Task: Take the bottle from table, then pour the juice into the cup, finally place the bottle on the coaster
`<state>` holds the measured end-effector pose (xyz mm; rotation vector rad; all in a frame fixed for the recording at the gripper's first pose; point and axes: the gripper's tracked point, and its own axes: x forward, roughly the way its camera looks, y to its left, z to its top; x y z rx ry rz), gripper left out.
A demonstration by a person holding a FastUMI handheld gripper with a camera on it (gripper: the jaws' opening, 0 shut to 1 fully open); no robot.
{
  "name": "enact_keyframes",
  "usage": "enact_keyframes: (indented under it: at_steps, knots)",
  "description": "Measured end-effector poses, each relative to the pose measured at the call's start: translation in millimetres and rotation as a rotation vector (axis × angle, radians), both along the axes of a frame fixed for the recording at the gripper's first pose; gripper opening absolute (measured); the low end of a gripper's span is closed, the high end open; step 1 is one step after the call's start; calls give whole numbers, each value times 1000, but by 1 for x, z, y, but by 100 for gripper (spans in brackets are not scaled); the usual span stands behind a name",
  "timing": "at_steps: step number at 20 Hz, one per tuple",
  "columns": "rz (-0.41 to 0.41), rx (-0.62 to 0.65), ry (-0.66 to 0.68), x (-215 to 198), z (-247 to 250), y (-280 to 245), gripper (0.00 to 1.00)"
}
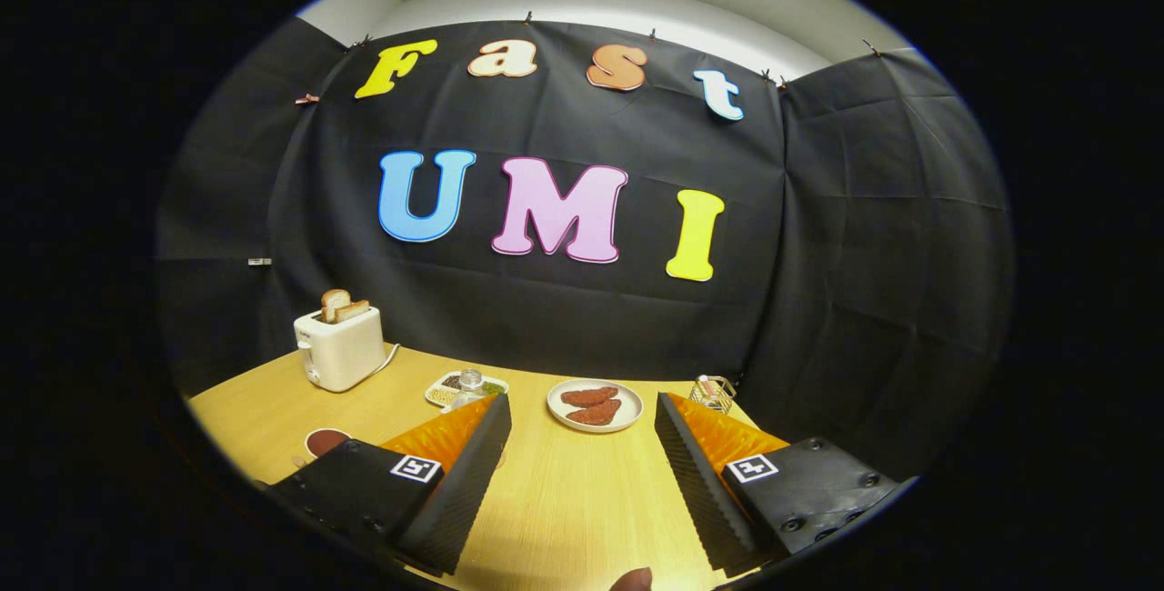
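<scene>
While its two fingers are standing wide apart with nothing between them, the gripper [582, 418] is hovering low over a pale wooden bench [564, 491] inside the black-draped booth. A clear bottle [470, 385] is peeking up just beyond the tip of the left finger, partly hidden by it, and is standing right beside a small white tray [447, 388] of dark and green bits. Ahead of the gap between the fingers, a white plate [596, 406] is carrying two reddish-brown pieces of food. A dark round coaster [326, 441] is lying on the bench just outside the left finger, near the front edge. Farther back on that side, a white toaster [339, 347] is sitting with two slices of bread [342, 305] sticking out of its slots and a cord trailing behind it. A small wire holder [714, 392] is standing just past the right fingertip, close to the cloth wall. The cup cannot be made out from this angle. A fingertip [631, 580] is showing at the near edge of the bench.
</scene>
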<state>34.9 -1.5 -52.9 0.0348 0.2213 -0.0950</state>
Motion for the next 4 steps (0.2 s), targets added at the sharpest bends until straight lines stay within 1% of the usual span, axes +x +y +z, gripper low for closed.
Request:
enact_keyframes:
  at_steps: [4]
  knots:
    - [-26,21,1,-8,3,-23,98]
